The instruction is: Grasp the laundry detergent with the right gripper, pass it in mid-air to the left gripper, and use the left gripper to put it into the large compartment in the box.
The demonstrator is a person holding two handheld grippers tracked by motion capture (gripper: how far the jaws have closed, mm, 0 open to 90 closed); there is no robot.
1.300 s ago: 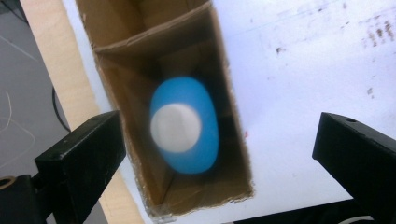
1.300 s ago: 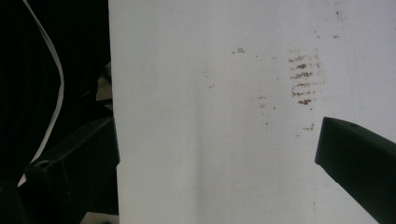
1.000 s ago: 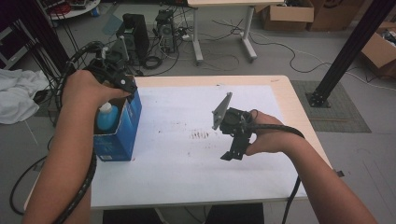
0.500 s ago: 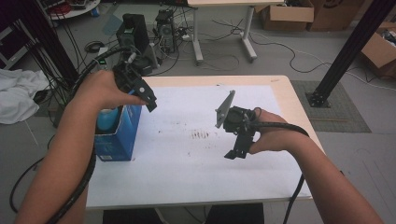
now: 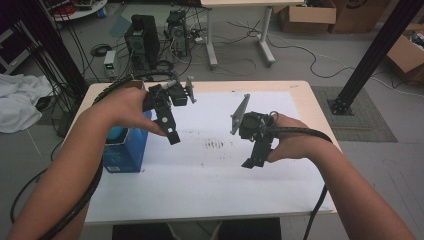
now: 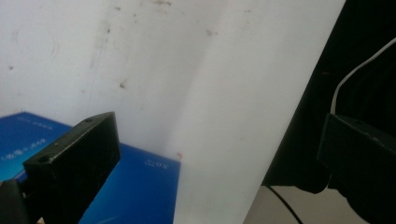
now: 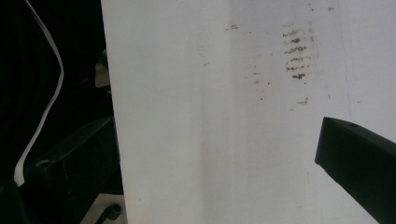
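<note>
While the blue box [image 5: 125, 150] stands at the left edge of the white sheet [image 5: 210, 175], both grippers are held above the table with nothing between their spread jaws.

The left gripper [image 5: 167, 120] is held just beside the box's upper right, and the right gripper [image 5: 255, 142] is held well apart from it, over the sheet's right half. Brown smudges [image 5: 215, 145] are seen on the sheet between them. The wooden table [image 5: 305, 100] is bordered by a grey floor strewn with cables [image 5: 295, 47]; computer towers [image 5: 142, 37], cardboard boxes [image 5: 307, 15] and a black post [image 5: 370, 55] are seen behind.
</note>
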